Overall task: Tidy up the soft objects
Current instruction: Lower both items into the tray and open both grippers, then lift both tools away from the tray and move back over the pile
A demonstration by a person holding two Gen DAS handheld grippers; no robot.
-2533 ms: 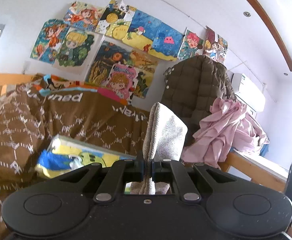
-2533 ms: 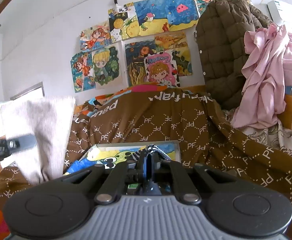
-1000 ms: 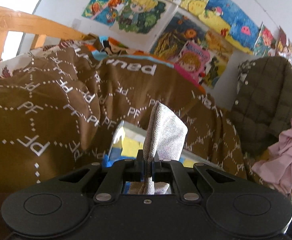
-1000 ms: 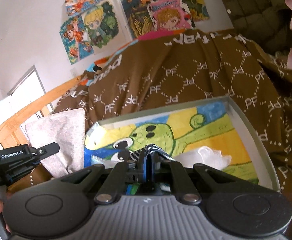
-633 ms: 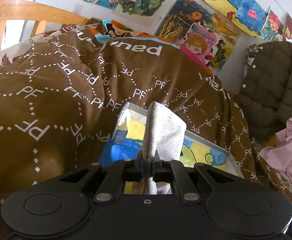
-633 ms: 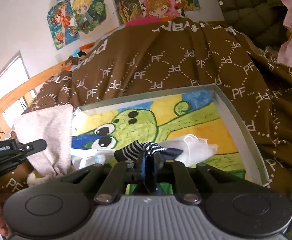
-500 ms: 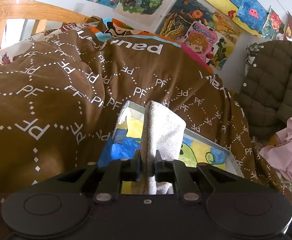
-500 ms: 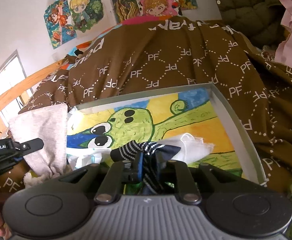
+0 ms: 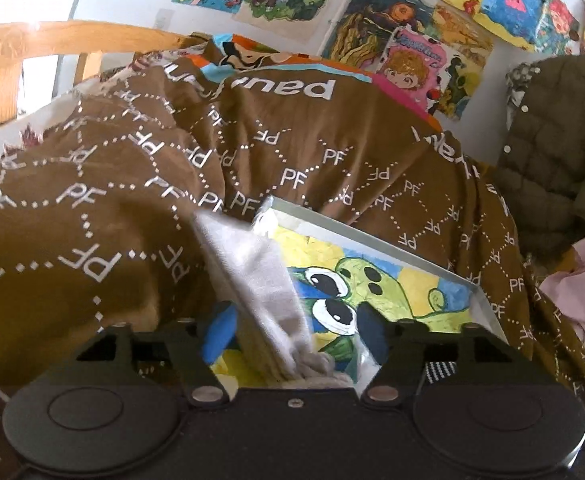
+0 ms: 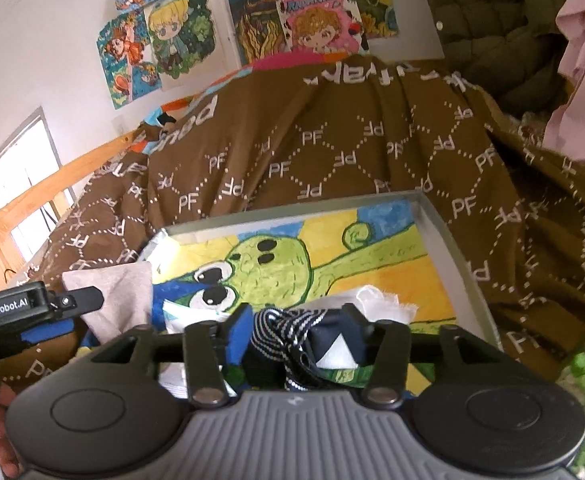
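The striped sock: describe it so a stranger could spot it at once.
On the brown blanket lies a tray painted with a green cartoon creature. At its near edge, by white cloth, sits the striped sock, the only navy-and-white thing there.

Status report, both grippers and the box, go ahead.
Both grippers just opened. Grey cloth slumping from left gripper; striped sock loose in right gripper, over painted box. Nothing blocking.
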